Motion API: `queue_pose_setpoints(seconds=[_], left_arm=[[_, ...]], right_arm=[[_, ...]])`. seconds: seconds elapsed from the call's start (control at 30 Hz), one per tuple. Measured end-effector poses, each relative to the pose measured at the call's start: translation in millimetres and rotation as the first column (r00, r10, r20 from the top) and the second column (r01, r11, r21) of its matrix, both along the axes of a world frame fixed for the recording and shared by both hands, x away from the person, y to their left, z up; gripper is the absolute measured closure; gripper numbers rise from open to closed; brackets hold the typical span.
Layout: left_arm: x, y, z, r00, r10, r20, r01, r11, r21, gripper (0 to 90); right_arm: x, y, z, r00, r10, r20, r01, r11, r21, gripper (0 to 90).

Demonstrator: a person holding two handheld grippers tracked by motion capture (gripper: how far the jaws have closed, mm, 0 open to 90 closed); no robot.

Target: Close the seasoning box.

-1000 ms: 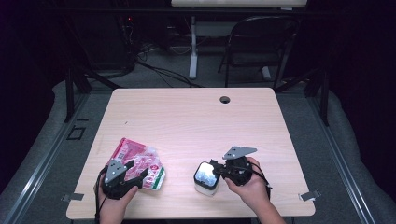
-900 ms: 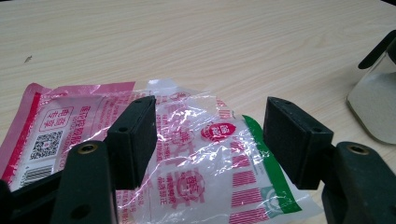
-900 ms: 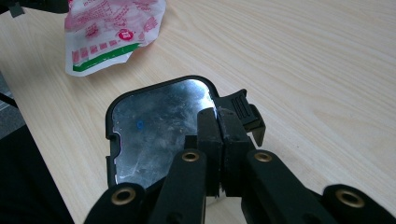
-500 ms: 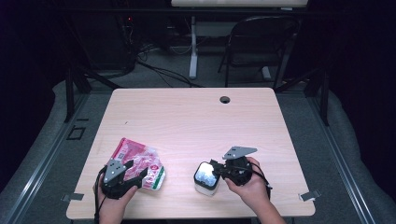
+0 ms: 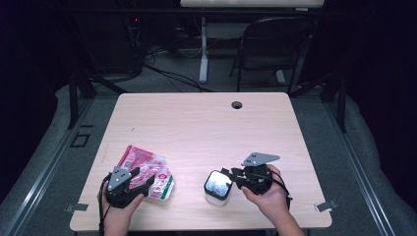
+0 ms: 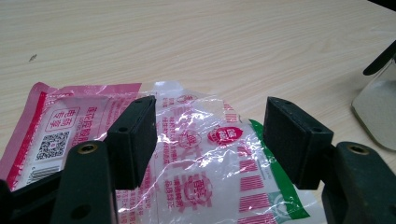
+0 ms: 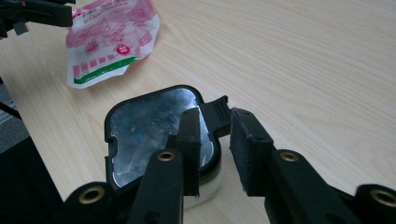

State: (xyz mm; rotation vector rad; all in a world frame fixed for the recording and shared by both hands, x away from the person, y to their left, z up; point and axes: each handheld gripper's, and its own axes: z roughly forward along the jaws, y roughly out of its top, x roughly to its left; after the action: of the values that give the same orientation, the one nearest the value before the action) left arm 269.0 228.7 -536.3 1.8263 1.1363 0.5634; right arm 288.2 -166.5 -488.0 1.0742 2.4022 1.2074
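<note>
Container (image 5: 218,187), foil-sealed under black rim, contents hidden.

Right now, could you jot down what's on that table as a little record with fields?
surface: wooden table
item 1: crinkly pink and clear plastic packet, lying flat, near left
item 2: small white container with black-rimmed shiny lid, near middle
left gripper: jaws apart, over the packet, not pressing it
right gripper: jaws have just been opening, a gap between them beside the lid's black tab
background: chair beyond the table
</note>
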Motion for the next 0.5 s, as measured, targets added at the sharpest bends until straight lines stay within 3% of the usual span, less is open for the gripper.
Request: queue_pose_setpoints(seconds=[0.27,0.5], left_arm=[[8.0,3.0,0.9,1.0,0.008,-0.003,-0.008,0.9994,-0.035,35.6],[12.6,6.7,1.1,0.9998,0.02,-0.007,-0.02,0.9987,-0.046,35.6]], right_arm=[[-1.4,-19.9,0.6,0.9978,-0.066,-0.001,0.066,0.998,0.009,60.3],[-0.9,-38.2,-4.2,0.9902,-0.14,0.0,0.14,0.99,0.012,51.0]])
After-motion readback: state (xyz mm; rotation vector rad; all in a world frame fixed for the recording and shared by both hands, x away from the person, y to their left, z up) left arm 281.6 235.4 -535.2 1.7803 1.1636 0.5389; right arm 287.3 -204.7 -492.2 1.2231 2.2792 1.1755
